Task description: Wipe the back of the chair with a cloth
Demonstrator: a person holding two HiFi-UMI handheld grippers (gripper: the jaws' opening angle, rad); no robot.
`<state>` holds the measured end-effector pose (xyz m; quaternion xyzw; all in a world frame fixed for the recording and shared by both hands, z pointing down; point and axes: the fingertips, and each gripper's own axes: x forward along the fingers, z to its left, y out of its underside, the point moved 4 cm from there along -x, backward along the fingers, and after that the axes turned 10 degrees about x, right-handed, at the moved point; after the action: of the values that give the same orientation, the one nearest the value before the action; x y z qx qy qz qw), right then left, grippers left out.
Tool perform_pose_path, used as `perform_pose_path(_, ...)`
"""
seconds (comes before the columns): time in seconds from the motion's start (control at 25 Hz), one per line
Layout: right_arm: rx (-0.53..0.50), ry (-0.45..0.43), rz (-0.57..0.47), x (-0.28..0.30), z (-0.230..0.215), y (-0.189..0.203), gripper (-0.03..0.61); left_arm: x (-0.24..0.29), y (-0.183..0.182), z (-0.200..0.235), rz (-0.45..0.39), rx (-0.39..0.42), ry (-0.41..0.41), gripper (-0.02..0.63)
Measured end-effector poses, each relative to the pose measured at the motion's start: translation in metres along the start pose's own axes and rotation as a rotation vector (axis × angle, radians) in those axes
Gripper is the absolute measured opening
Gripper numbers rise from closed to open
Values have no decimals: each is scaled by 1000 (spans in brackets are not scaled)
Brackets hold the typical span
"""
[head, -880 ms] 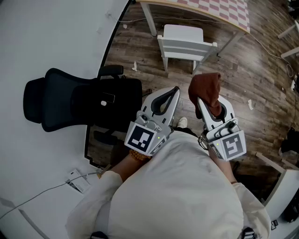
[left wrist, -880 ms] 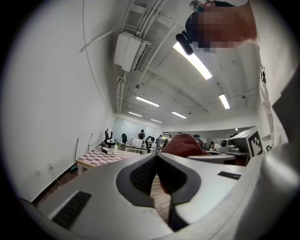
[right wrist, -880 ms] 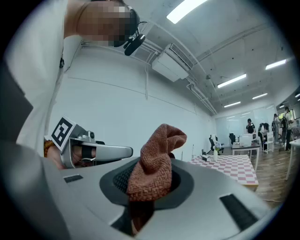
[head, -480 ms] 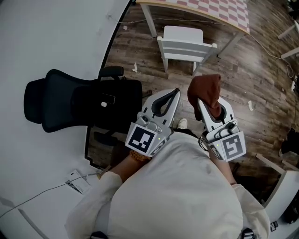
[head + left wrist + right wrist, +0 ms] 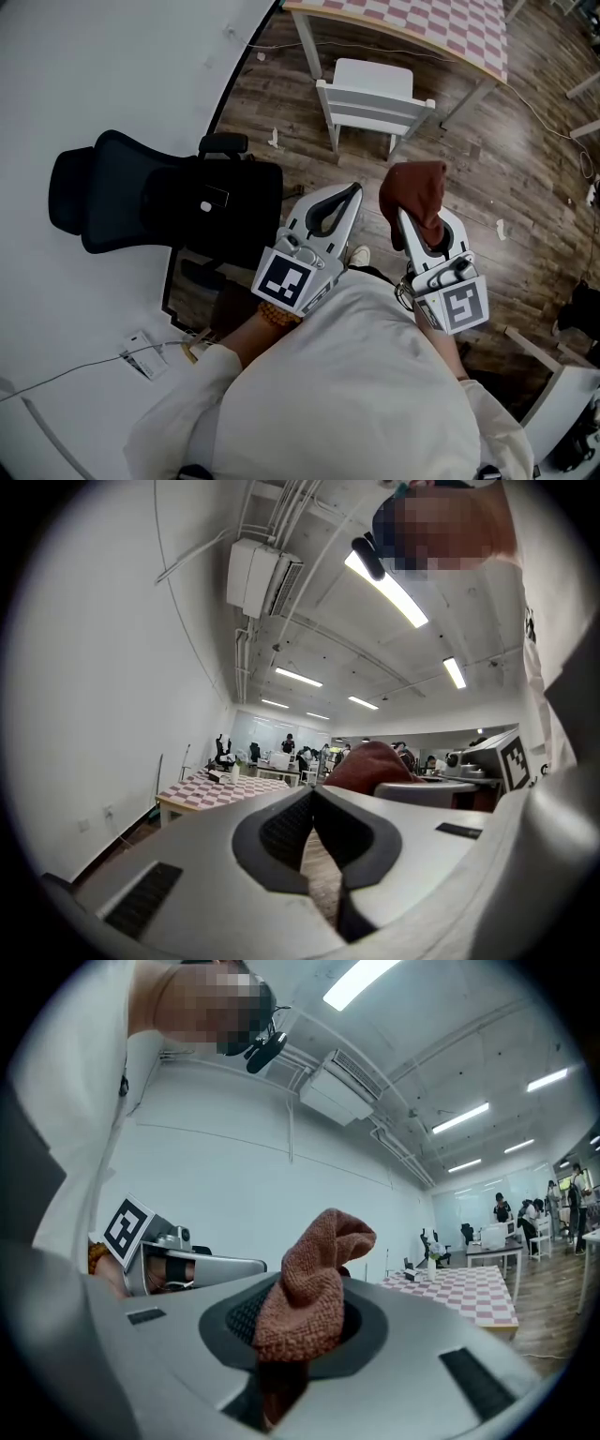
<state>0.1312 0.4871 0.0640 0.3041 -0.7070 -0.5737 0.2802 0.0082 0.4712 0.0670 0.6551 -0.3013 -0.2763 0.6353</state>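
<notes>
A small white chair (image 5: 373,97) stands on the wood floor ahead of me, its back toward me. My right gripper (image 5: 405,214) is shut on a rust-brown cloth (image 5: 415,192), which bunches up over its tips; the same cloth (image 5: 309,1283) sticks up between the jaws in the right gripper view. My left gripper (image 5: 353,190) is shut with nothing in it, held beside the right one, and its jaws meet at their tips (image 5: 312,794). Both grippers hover close to my body, well short of the white chair.
A black office chair (image 5: 164,201) stands at the left against the white wall (image 5: 103,75). A table with a pink checkered top (image 5: 422,23) is behind the white chair. Bits of litter lie on the floor. A white frame (image 5: 553,375) is at the lower right.
The view has shifted slightly: the white chair and table sit a little lower and farther right. Both grippers stay close together, the right one still holding the cloth.
</notes>
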Motion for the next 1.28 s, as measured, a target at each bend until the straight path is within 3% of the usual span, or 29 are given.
perform_pose_path(0.36,31,-2,11,-11,-35,11,88,30,12,-17,30,-4,-4,5)
perform_pose_path(0.56,30,-2,33,11,-56,16,89,50,20,3,43,-4,-1,5)
perform_pose_path(0.84,9,-11,72,92,-89,20,87,92,38,79,34,-5,5,5)
perform_pose_path(1.0,4,-8,78,161,-110,10,89,119,47,136,94,-34,34,6)
perform_pose_path(1.28,-13,-7,107,269,-134,-4,87,159,51,234,97,-57,60,11)
